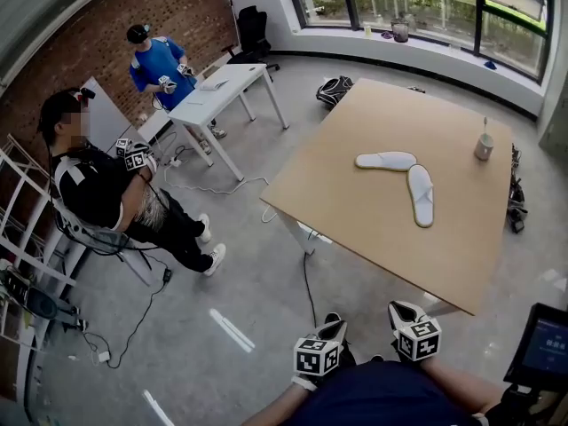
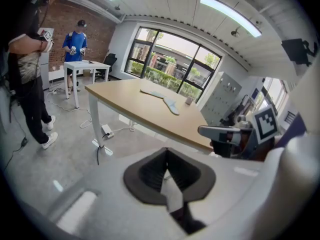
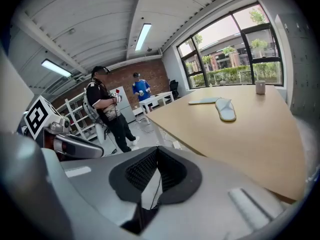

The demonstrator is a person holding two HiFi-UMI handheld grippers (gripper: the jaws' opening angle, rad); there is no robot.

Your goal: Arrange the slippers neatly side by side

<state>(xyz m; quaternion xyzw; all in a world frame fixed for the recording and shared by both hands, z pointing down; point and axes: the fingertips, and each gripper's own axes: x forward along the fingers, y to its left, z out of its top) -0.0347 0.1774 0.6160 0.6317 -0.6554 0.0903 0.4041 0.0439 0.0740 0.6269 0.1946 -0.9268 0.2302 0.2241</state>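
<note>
Two white slippers lie on a wooden table, heels nearly touching in an L shape. One slipper lies crosswise, the other points toward me. They also show far off as the slippers in the left gripper view and the slippers in the right gripper view. My left gripper and right gripper hang close to my body, well short of the table's near edge. Both stand shut with nothing between the pads, the left gripper and the right gripper alike.
A small cup stands at the table's far right. A person in black sits at the left by a rack. Another person in blue stands behind a white desk. Cables trail on the floor. A screen stands at my right.
</note>
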